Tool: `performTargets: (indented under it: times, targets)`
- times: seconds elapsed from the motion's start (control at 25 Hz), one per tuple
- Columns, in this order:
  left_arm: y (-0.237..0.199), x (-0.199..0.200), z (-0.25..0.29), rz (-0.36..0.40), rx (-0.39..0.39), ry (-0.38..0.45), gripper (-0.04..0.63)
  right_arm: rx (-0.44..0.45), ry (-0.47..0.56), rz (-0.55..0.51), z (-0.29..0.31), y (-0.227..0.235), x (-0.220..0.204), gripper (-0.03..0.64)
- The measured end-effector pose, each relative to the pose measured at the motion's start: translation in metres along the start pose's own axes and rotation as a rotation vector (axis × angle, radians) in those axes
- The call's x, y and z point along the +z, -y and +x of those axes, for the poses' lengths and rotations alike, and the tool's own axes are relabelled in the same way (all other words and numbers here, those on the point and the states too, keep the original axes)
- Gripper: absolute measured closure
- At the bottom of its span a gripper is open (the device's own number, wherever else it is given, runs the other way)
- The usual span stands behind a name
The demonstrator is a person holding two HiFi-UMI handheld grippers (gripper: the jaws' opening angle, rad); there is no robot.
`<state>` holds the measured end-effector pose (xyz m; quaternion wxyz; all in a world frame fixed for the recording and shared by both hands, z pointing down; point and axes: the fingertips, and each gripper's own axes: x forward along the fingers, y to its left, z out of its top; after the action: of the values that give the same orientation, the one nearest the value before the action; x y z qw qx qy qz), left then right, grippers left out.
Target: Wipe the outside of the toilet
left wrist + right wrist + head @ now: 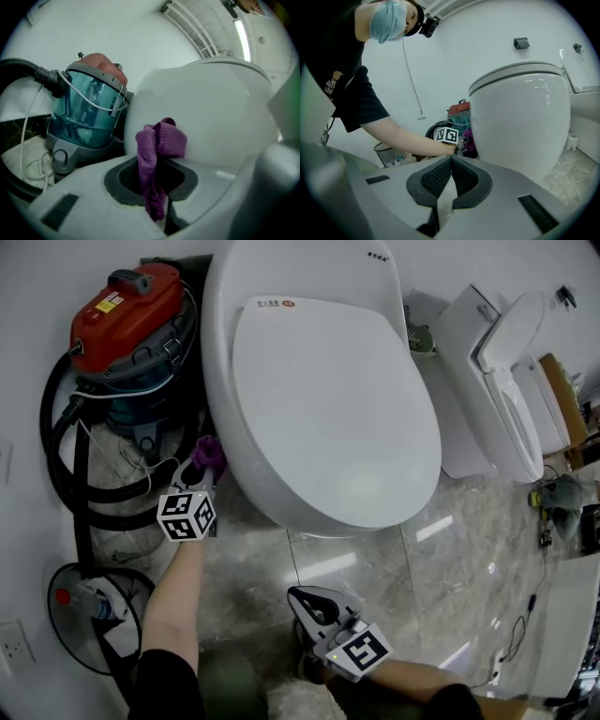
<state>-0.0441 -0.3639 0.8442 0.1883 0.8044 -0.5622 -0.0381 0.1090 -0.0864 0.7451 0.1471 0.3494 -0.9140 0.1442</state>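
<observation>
Down at the left flank of the big white toilet [223, 381], the left gripper [201, 472] is clamping a purple cloth [208, 454] and pressing it right up against the outside of the bowl, low on the curve below the closed lid [328, 409]. Looking along that gripper, the cloth is sitting bunched between the dark pads, with a tail of it hanging down toward the camera and the top wad touching the porcelain. A red-topped vacuum cleaner [131, 324] with a teal drum is standing just beside the toilet on that side, and its black hose [94, 493] is looping round on the floor [375, 568]. The right gripper [302, 598] is hovering over the marbled tiles in front of the bowl, apart from the toilet, and its jaws are squeezed together on nothing at all. From its view the person's bare forearm [403, 138] is reaching in toward the bowl, with a wire bin [384, 154] sitting on the floor behind it. A second toilet [506, 390] is sitting off to the right.
</observation>
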Motion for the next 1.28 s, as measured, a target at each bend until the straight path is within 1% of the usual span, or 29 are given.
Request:
performTargets:
  times: [0.2,0.28,0.36,0.6,0.8,1.0,1.16,1.28]
  targets:
    - [-0.033,0.013,0.032,-0.019,0.113,-0.014,0.541,-0.021,0.001,0.03,-0.006,0.016,-0.005,0.617]
    - [-0.041,0.018,0.038,-0.018,0.139,-0.013,0.541,-0.022,0.0,0.033,-0.007,0.02,-0.007,0.617]
    - [-0.045,0.023,0.038,-0.023,0.147,0.005,0.541,-0.018,0.005,0.028,-0.005,0.022,-0.008,0.617]
    - [-0.037,0.019,0.014,-0.022,0.108,0.044,0.541,0.035,0.022,-0.013,0.003,0.015,0.0,0.617]
    - [-0.018,0.022,-0.023,-0.028,0.085,0.042,0.541,0.071,0.001,-0.023,0.016,0.006,0.011,0.617]
    - [0.009,0.047,-0.069,-0.053,0.072,0.029,0.542,0.07,-0.016,-0.009,0.012,-0.007,0.055,0.617]
    - [0.033,0.082,-0.11,-0.062,0.062,0.012,0.541,0.048,-0.036,0.06,0.001,-0.022,0.097,0.617]
    - [0.056,0.111,-0.141,-0.044,0.037,-0.02,0.541,0.03,-0.04,0.116,-0.011,-0.035,0.132,0.617]
